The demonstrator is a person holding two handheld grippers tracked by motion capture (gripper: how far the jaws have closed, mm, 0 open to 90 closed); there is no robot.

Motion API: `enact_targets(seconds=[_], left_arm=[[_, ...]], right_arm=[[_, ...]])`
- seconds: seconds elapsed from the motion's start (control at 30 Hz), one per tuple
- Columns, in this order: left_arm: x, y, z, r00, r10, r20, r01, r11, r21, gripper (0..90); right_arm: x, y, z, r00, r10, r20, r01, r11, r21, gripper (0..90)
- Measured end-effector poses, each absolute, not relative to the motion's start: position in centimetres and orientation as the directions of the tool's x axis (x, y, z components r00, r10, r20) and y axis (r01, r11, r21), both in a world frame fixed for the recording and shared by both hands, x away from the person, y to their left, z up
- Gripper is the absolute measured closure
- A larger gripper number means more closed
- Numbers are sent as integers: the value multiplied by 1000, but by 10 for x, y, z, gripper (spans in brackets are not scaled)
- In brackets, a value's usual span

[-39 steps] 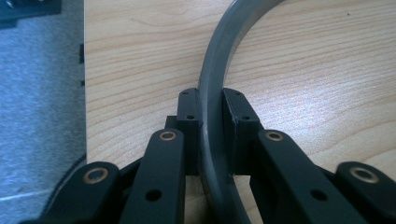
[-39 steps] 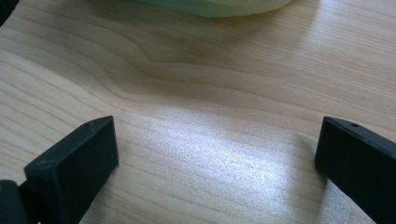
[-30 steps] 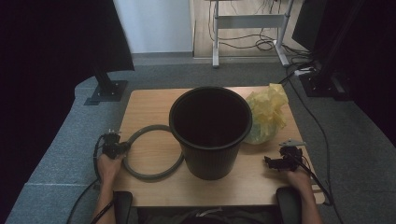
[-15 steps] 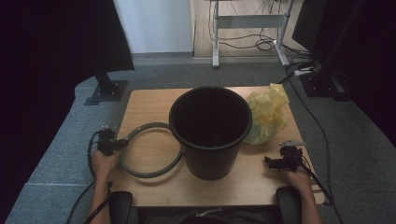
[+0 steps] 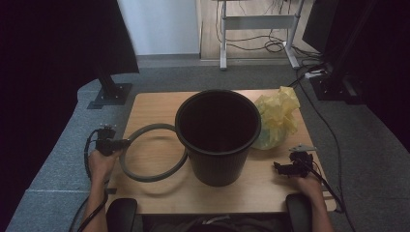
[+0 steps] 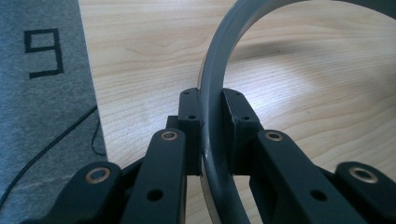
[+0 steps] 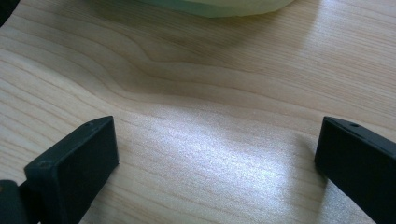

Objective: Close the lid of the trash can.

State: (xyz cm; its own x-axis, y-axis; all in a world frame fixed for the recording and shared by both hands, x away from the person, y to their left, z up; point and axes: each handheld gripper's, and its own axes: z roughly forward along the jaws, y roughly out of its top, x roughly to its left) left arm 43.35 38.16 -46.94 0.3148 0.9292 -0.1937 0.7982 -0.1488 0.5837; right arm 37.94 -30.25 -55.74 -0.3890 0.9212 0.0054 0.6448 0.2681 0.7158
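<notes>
On a wooden counter, the left tongs clamp a grey ring while the right tongs rest with jaws wide apart.

From above, the ring lies at the counter's left side, its far edge touching a black bucket that stands mid-counter, with a crumpled yellow bag just beside the bucket on the right. The left gripper view shows the ring pinched upright between both pads, near the counter's edge, with grey carpet bearing a black mark. The right gripper view shows bare wood between its jaws. Beyond the counter: grey carpet, cables, a metal stand.
</notes>
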Motion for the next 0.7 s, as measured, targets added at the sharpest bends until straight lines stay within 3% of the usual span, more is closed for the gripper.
enact_targets(seconds=[0.7], left_arm=[[435, 388, -413, 350, 910, -222, 788, -158, 595, 789]], right_arm=[[379, -303, -557, -389, 921, 4, 644, 269, 716, 0]])
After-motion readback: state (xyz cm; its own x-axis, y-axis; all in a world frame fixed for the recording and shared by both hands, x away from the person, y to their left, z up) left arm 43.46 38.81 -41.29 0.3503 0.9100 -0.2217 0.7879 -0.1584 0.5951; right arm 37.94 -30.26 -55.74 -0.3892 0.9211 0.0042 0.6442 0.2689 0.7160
